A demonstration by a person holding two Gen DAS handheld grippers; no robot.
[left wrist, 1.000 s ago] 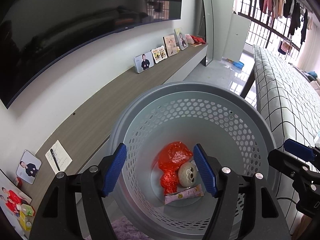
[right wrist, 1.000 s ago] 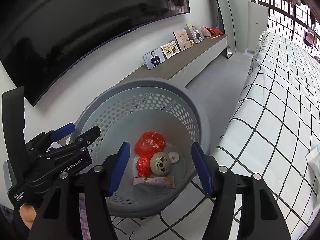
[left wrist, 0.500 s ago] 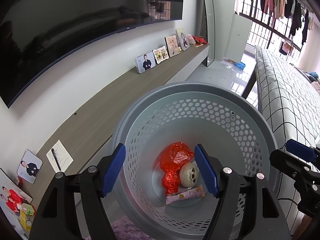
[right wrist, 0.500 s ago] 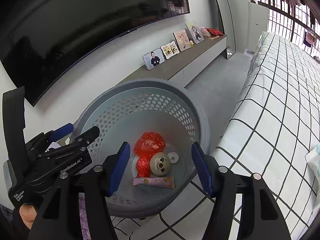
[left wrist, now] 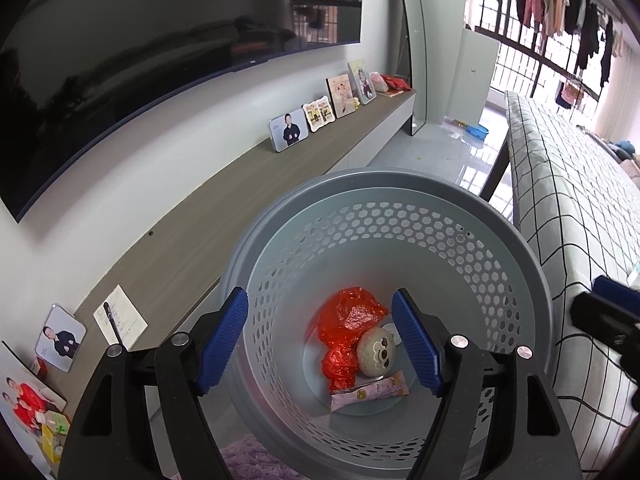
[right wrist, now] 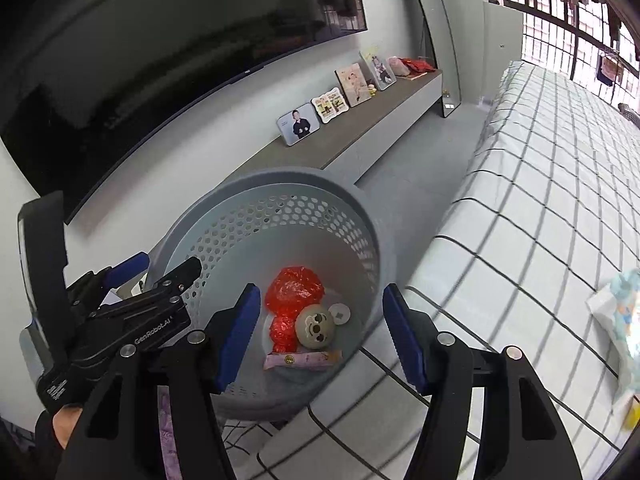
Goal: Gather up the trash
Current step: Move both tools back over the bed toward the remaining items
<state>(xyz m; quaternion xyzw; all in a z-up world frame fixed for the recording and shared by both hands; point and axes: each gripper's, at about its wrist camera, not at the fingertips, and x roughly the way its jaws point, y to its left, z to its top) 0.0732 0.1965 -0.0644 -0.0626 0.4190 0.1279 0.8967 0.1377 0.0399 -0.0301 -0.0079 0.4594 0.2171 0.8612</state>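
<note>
My pads (left wrist: 224,344) look ribbed blue rubber; basket (left wrist: 400,184) matt perforated grey plastic; red bag (left wrist: 348,320) glossy crinkled film; shelf (left wrist: 208,220) matt wood-grain.

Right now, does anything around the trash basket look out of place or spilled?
Nothing is spilled. The basket stands upright, holding a red bag, a round face toy and a pink wrapper. The toy looks odd among trash.

A dark television (left wrist: 160,60) hangs above a long wooden shelf (left wrist: 248,200), opposite a checked bed (right wrist: 540,184).
</note>
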